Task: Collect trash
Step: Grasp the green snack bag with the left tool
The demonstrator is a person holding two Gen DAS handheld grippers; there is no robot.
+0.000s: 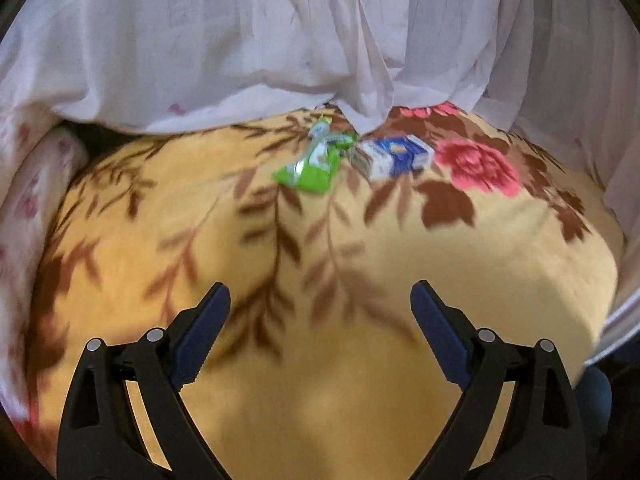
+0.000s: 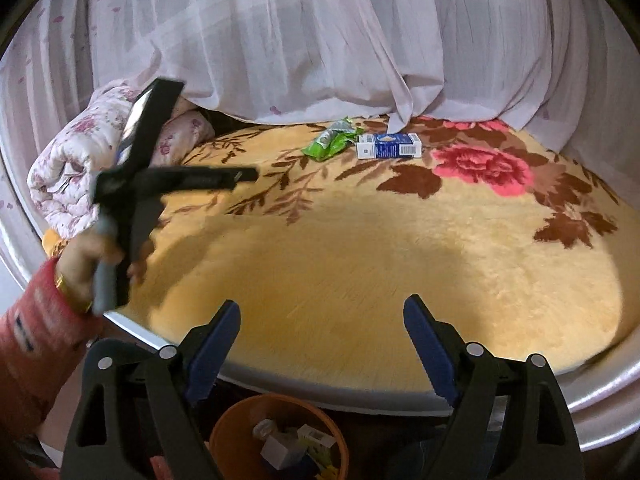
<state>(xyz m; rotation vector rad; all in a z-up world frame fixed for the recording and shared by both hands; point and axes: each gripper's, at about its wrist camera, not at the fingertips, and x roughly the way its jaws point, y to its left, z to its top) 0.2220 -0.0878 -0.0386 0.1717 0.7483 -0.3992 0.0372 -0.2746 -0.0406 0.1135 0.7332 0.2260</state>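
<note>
Both claws wide and empty: left claw [image 1: 320, 312], right claw [image 2: 322, 332]. Green wrapper [image 1: 310, 164] and blue-white carton [image 1: 396, 156] touching at far edge of bed [image 1: 360, 360], carton's long axis left-right. Left claw [image 2: 244, 175] judged nearer.

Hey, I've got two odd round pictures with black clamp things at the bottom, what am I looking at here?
Those clamps are two hand-held grippers, one in each of a person's hands. Each carries a camera looking along its own fingers, so one picture comes from the left gripper and one from the right gripper. Both are open and hold nothing. The right view also shows the person's left hand carrying the other tool. On the yellow floral blanket lie a green wrapper and a blue-and-white carton, side by side near the white curtain. An orange bin below the bed edge already holds some trash.
</note>
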